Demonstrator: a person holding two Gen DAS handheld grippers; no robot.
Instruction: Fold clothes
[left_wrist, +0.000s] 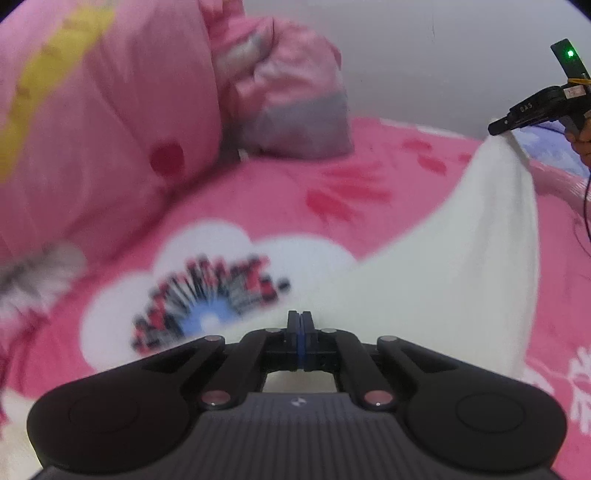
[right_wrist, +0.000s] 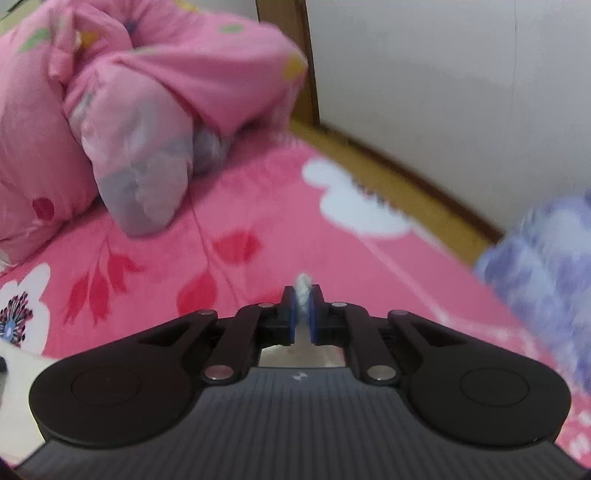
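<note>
White knit garment (left_wrist: 424, 266) stretches from my left gripper (left_wrist: 300, 317), clamped shut at its near edge, up-right to my right gripper (right_wrist: 303, 299), pinching a corner.

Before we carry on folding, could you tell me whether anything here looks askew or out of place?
Nothing looks damaged or spilled. The white garment hangs stretched between the two hand-held grippers above the pink bedsheet, as expected mid-fold. The pink quilt lies bunched at the bed's far end.
</note>
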